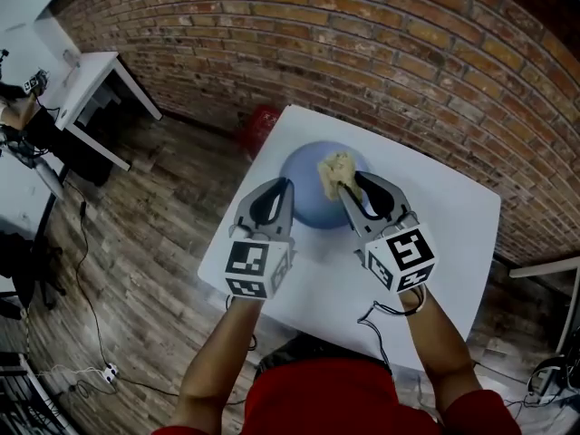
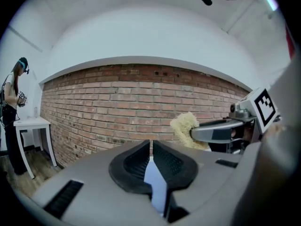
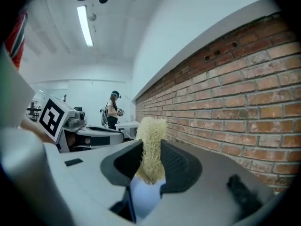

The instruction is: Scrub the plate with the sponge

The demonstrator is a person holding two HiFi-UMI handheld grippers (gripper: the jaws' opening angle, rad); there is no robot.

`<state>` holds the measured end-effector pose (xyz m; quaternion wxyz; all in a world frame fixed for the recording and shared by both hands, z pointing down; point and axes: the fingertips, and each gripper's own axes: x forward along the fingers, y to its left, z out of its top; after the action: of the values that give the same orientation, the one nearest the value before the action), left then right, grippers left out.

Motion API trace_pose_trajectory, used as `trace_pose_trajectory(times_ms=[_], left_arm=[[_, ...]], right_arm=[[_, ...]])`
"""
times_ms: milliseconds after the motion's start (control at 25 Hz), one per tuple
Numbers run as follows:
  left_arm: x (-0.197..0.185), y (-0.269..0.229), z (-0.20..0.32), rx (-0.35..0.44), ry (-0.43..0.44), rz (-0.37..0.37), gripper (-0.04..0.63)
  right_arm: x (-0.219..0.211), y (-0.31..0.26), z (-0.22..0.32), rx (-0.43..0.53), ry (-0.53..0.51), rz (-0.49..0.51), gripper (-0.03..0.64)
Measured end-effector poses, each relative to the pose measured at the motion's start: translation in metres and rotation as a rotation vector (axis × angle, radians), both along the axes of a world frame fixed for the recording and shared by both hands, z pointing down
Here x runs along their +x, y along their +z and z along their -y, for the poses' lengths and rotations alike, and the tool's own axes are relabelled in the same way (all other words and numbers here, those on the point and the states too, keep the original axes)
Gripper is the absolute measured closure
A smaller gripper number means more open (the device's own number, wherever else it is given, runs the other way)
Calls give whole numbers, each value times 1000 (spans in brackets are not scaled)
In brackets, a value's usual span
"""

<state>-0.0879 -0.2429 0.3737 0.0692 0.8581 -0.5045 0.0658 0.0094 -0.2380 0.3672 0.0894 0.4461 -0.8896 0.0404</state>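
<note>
Brick wall (image 1: 362,43), white table (image 1: 453,234), wooden floor (image 1: 154,234)

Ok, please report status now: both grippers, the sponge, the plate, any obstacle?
Left gripper: jaws together, empty. Right gripper: jaws shut on sponge, held over blue plate. Plate sits on white table. No obstacle seen.

The plate (image 1: 304,188) is sitting on the table (image 1: 453,229), toward its far side. The two grippers are hanging side by side above it, the left gripper (image 1: 287,185) over the plate's left part and the right gripper (image 1: 350,181) over its right part. The sponge (image 1: 337,169) is sticking out between the right gripper's jaws. The brick wall (image 1: 362,53) is standing behind the table. A crate (image 1: 258,127), maybe, is sitting on the floor (image 1: 154,207) by the table's far corner. A small side table (image 1: 91,75) is standing far off left.
</note>
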Motion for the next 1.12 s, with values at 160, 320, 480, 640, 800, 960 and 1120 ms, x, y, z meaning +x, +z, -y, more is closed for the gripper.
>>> trace_pose_trajectory(times_ms=[160, 320, 480, 640, 800, 960, 1120], left_arm=[[5, -17, -18, 53, 9, -24, 568], [8, -24, -34, 74, 19, -26, 570], [13, -39, -50, 117, 36, -64, 572], [17, -48, -69, 141, 54, -96, 575], [23, -52, -81, 163, 78, -108, 581], [31, -53, -91, 171, 90, -111, 581], [39, -55, -100, 184, 101, -104, 581]], right_arm=[[7, -17, -20, 55, -7, 43, 497], [19, -25, -35, 83, -1, 69, 497], [24, -31, -53, 104, -5, 100, 497], [27, -38, -74, 126, -22, 147, 497], [27, -45, -90, 151, -37, 181, 497], [25, -48, -103, 165, -55, 184, 497], [19, -50, -114, 182, -85, 170, 497]])
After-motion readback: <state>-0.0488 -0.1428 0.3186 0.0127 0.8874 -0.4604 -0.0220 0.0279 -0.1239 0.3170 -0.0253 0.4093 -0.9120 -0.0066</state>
